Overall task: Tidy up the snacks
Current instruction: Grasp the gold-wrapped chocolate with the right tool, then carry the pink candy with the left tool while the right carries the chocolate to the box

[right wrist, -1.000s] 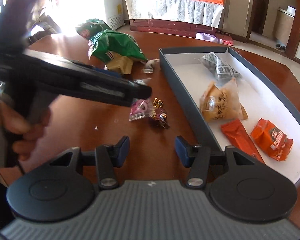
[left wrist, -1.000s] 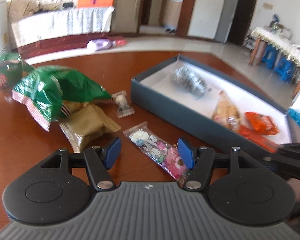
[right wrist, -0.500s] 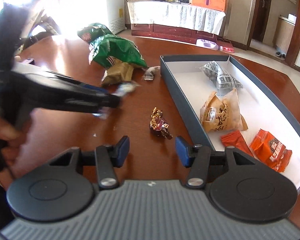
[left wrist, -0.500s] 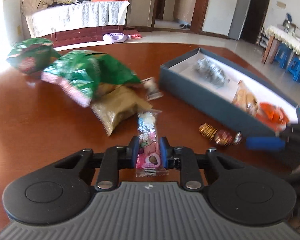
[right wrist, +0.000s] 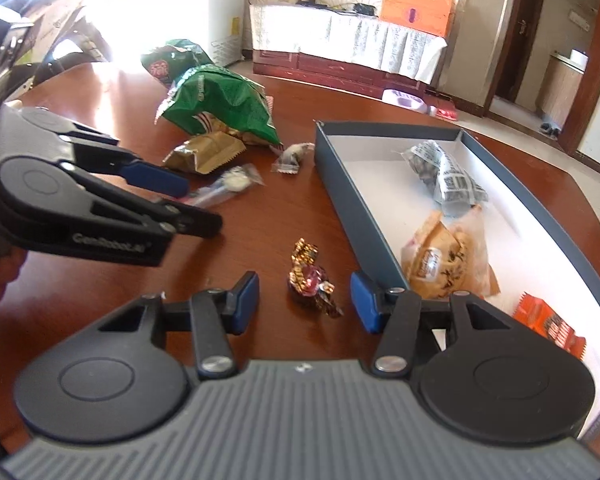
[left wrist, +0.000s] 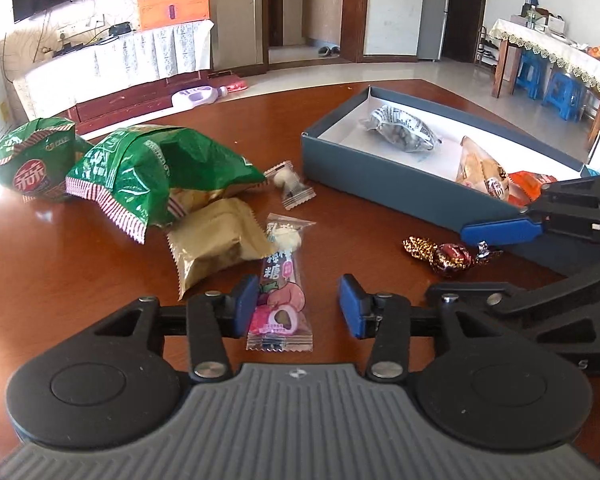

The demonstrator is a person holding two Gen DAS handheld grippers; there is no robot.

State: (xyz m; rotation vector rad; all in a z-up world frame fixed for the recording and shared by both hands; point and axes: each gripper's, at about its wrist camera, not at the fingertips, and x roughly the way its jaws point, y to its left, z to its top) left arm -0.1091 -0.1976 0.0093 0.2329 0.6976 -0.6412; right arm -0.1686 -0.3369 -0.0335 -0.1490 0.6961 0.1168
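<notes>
A pink candy packet (left wrist: pixel 280 300) lies on the brown table between the open fingers of my left gripper (left wrist: pixel 298 304), against the left pad. My right gripper (right wrist: pixel 304 300) is open around a gold and red wrapped chocolate (right wrist: pixel 308 278), which also shows in the left wrist view (left wrist: pixel 444 254). A dark blue box (right wrist: pixel 352 200) with a white floor holds a grey printed bag (right wrist: pixel 448 176), a bun packet (right wrist: pixel 444 256) and an orange packet (right wrist: pixel 552 326).
Two green chip bags (left wrist: pixel 156 168) (left wrist: pixel 32 158), a gold packet (left wrist: pixel 216 240) and a small clear candy wrapper (left wrist: pixel 290 184) lie on the table to the left of the box. The right gripper's fingers (left wrist: pixel 500 230) reach in beside the box wall.
My left gripper closed on the pink packet, drew it nearer, then opened and let it lie. My right gripper moved forward and down, so the chocolate now lies between its fingers.
</notes>
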